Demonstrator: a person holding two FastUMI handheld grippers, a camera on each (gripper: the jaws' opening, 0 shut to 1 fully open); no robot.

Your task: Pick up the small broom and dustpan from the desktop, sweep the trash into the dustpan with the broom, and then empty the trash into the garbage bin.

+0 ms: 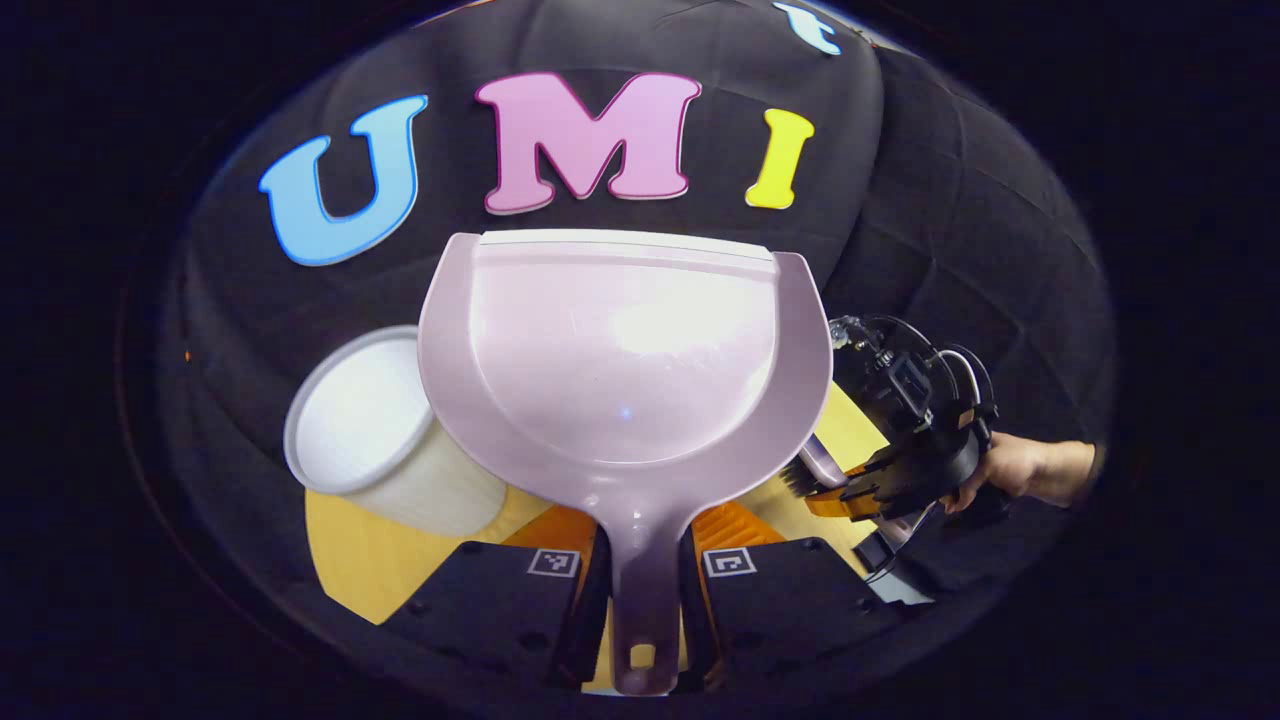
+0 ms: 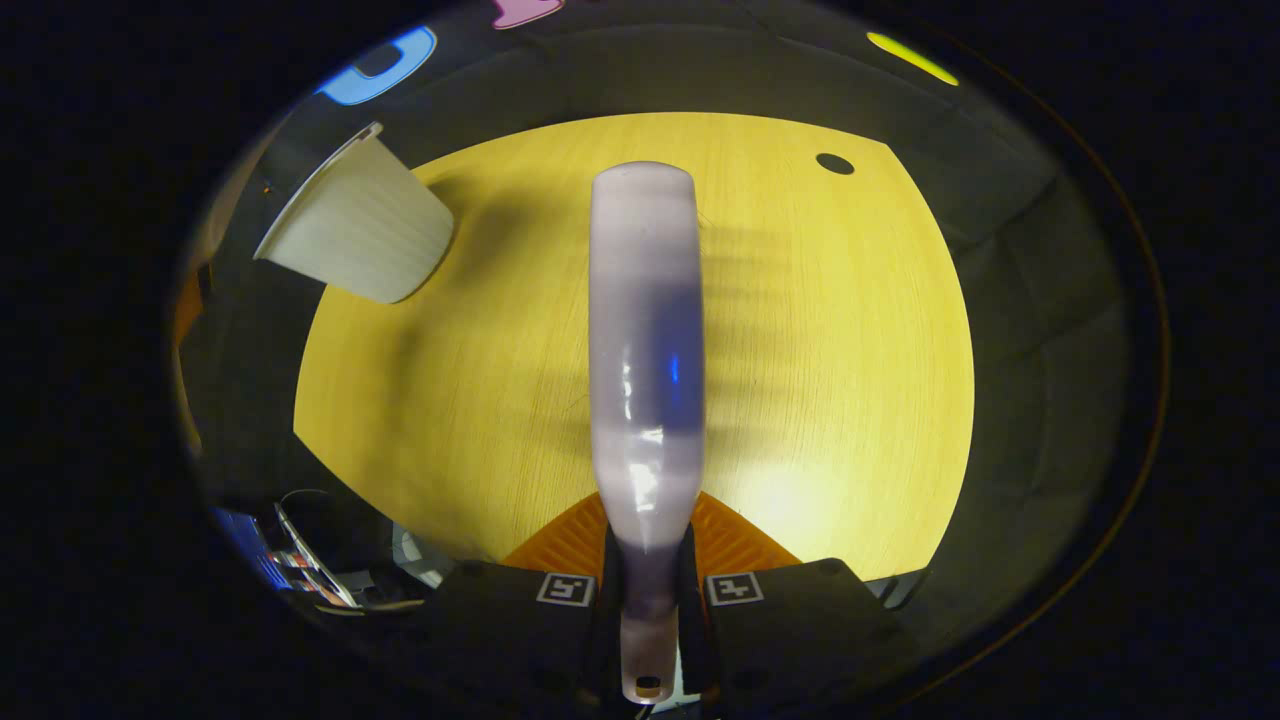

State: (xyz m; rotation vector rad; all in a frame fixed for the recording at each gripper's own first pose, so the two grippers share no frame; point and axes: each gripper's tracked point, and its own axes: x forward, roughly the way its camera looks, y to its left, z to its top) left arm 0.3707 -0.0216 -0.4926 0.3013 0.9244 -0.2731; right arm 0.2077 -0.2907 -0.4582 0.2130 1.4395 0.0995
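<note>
The left gripper [image 1: 640,590] has its jaws closed on the thin handle of the dustpan [image 1: 625,370], whose pan stands ahead of the jaws, lifted off the counter [image 1: 370,560], with the white garbage bin [image 1: 385,435] ahead and to the left. The right gripper [image 2: 648,595] clamps the broom [image 2: 645,340] by its handle, the broom reaching forward over the counter. Both look like light, stiff, glossy plastic, probably slippery, so the narrow handles are the sensible grip; the wide pan may twist in the jaws when tipped.
</note>
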